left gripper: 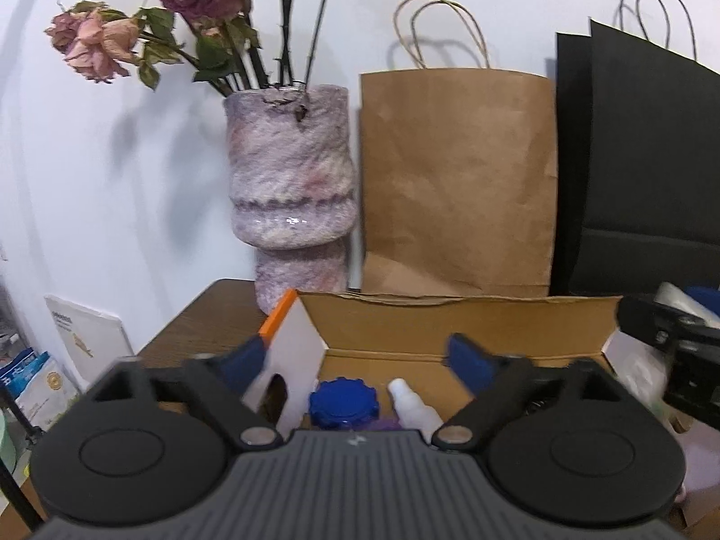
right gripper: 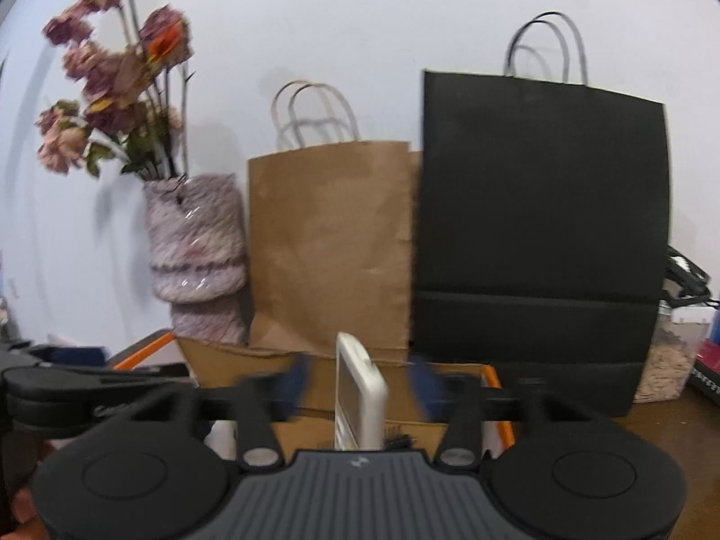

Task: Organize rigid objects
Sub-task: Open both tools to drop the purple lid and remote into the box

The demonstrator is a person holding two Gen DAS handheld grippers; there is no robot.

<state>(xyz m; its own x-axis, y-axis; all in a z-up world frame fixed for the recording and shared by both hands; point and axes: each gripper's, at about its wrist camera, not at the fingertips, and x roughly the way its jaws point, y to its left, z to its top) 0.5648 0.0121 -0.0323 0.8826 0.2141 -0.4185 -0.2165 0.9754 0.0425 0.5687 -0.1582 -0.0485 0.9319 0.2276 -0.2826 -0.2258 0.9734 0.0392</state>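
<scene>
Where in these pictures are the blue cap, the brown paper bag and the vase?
blue cap (left gripper: 343,400), left wrist view, its ridged top.
brown paper bag (left gripper: 456,180), left wrist view, front panel.
vase (left gripper: 290,180), left wrist view, upper body.

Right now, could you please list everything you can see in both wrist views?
box: one, brown cardboard, open, on the table in front of the bags
cap: one, blue, inside the box
spray bottle: one, white, inside the box beside the cap
white device: one, standing on edge in the box, between the right fingers, not gripped
vase: one, mottled pink, dried roses, behind the box
brown bag: one, paper, right of the vase
black bag: one, right of the brown bag
table: one, dark wood
container: one, clear, far right
left gripper: fingers open over the box
right gripper: fingers open
</scene>
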